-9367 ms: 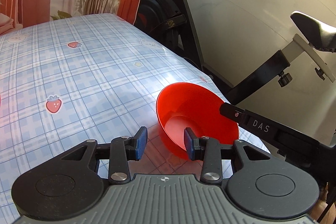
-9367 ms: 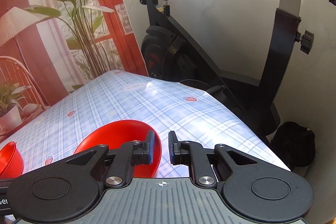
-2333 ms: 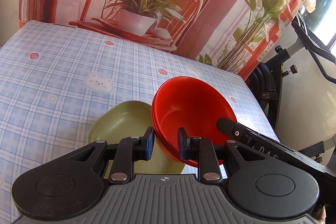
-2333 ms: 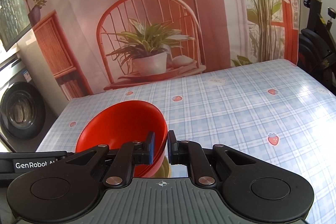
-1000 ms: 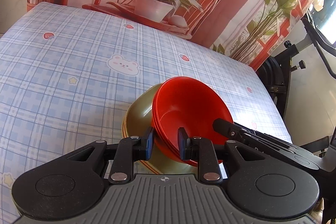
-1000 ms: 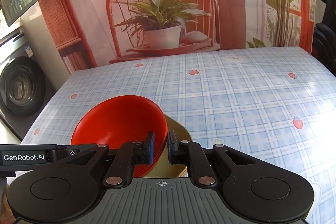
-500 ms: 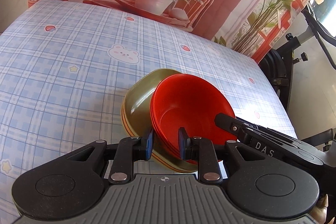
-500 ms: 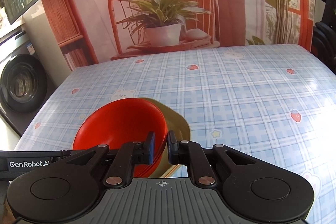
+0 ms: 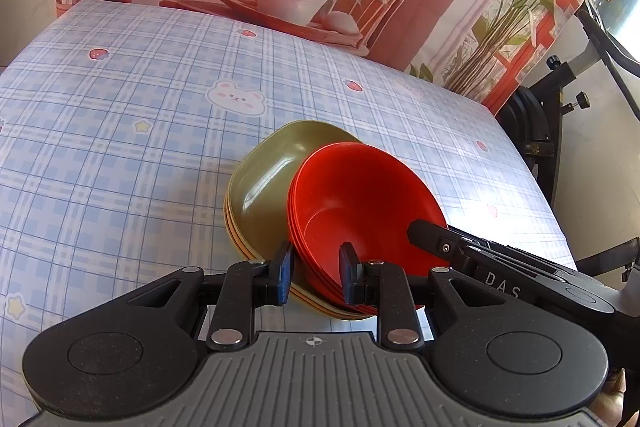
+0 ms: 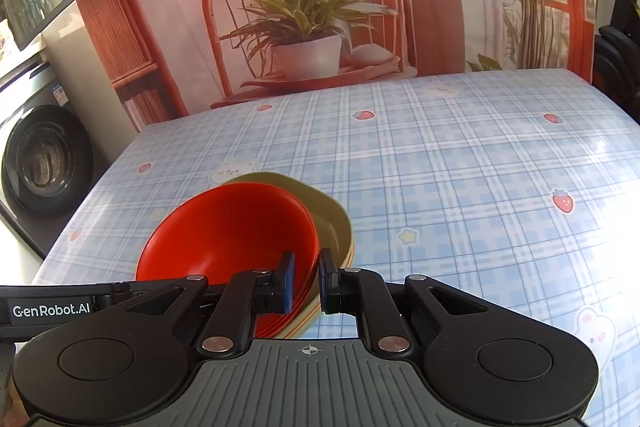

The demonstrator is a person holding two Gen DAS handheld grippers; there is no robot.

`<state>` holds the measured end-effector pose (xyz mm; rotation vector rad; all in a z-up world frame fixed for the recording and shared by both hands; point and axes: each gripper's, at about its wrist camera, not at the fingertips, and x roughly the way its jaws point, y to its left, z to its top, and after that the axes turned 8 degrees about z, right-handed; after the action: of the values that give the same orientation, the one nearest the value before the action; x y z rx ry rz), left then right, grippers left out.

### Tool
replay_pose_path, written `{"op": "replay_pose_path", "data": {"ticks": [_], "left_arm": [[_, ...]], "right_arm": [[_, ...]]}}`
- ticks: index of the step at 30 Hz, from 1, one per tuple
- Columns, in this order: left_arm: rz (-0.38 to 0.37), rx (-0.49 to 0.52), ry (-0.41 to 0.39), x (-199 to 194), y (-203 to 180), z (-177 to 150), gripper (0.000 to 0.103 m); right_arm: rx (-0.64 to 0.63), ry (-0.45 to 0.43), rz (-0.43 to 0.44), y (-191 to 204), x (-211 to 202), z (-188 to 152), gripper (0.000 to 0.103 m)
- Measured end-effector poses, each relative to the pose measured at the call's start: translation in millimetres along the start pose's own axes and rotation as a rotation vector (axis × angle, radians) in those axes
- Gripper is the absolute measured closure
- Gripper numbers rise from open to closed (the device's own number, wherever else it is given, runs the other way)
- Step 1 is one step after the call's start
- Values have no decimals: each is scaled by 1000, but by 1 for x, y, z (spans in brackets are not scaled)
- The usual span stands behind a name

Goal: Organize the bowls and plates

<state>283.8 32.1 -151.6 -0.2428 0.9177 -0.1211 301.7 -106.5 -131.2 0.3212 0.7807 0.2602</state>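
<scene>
A stack of red bowls (image 9: 360, 203) (image 10: 236, 231) rests inside the top olive green plate (image 9: 272, 183) (image 10: 332, 219) of a plate stack on the table. My left gripper (image 9: 314, 273) is shut on the near left rim of the red bowls, one pad inside and one outside. My right gripper (image 10: 306, 285) is shut on the right rim of the same bowls. Each gripper's body shows at the edge of the other's view. Yellow and orange plate edges show under the olive plate.
The table has a blue plaid cloth (image 9: 120, 147) with strawberries and bears. A printed backdrop of a chair and plant hangs behind. An exercise bike (image 9: 560, 107) stands at the right edge. A washing machine (image 10: 36, 163) stands left of the table.
Both grippers brought the red bowls from the table's right side onto the olive plate stack. In the last second the bowls came down and settled in the plate.
</scene>
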Motion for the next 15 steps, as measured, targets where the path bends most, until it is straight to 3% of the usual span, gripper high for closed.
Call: {"op": "replay_pose_path", "data": {"ticks": [15], "left_arm": [[54, 39, -6, -7, -5, 4, 73]], "right_arm": [[4, -10, 12, 2, -6, 2, 91]]}}
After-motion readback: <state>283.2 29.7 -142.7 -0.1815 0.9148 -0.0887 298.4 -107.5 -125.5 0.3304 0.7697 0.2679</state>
